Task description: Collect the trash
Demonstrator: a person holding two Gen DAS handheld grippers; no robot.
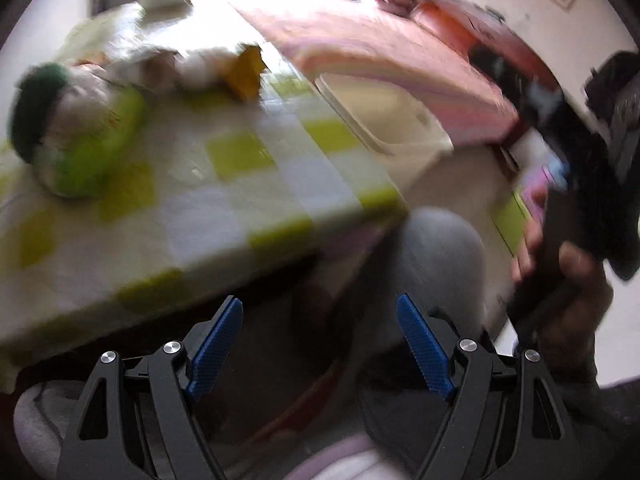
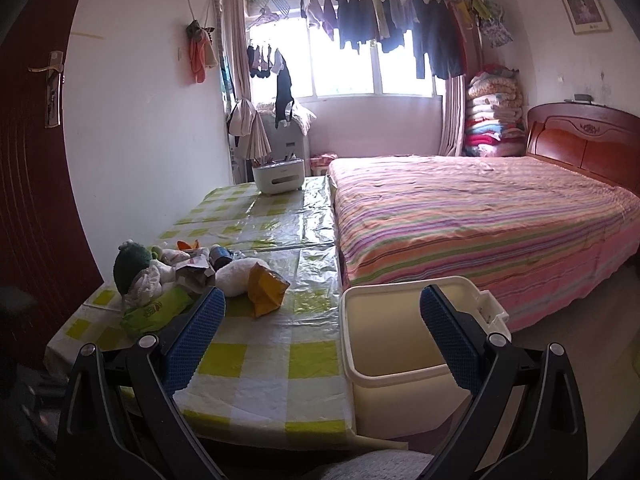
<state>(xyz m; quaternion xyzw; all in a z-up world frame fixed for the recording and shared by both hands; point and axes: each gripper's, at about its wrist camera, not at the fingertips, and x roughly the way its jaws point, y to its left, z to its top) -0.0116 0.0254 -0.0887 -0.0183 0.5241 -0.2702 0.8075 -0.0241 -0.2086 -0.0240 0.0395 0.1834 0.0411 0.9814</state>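
Striped in pink and orange, the bed filled the right side of the room. Beside it stood a table under a green-checked cloth, with a cream bin touching the table's right edge. Trash lay heaped at the table's left: a yellow packet, a green wrapper and crumpled paper, mixed with soft toys. Right gripper hovered level before table and bin, fingers wide apart, empty. Left gripper, tilted and blurred, was likewise spread and empty.
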